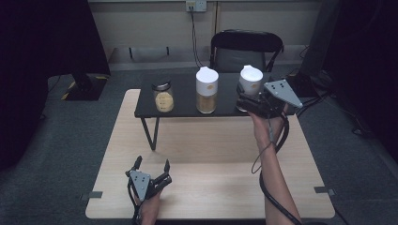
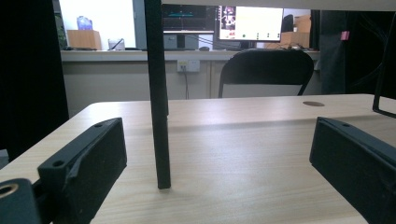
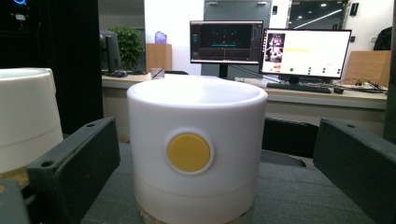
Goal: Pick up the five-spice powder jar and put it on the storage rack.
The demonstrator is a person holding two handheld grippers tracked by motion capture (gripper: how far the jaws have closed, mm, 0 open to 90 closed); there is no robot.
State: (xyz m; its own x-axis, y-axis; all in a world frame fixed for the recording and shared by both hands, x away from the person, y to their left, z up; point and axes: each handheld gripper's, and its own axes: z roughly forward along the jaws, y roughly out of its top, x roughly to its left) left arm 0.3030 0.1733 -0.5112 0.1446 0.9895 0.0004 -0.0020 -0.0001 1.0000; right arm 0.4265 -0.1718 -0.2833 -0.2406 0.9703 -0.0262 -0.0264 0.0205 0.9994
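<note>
The black shelf (image 1: pixel 187 105) stands raised on the tabletop (image 1: pixel 211 187). In front of it the pale wood lies bare and wide, open to a hand from either side. Under it there is a low gap, barred near its left end by a thin black leg (image 2: pixel 158 93). On top, three jars crowd the front edge: a short jar (image 1: pixel 163 96) toward its left end, a tall jar (image 1: pixel 207 90) at its middle, and a white-lidded jar (image 3: pixel 196 149) toward its right end, with clear gaps between them. The right gripper (image 1: pixel 244 104) has its jaws spread either side of that last jar, with room left at both sides.
</note>
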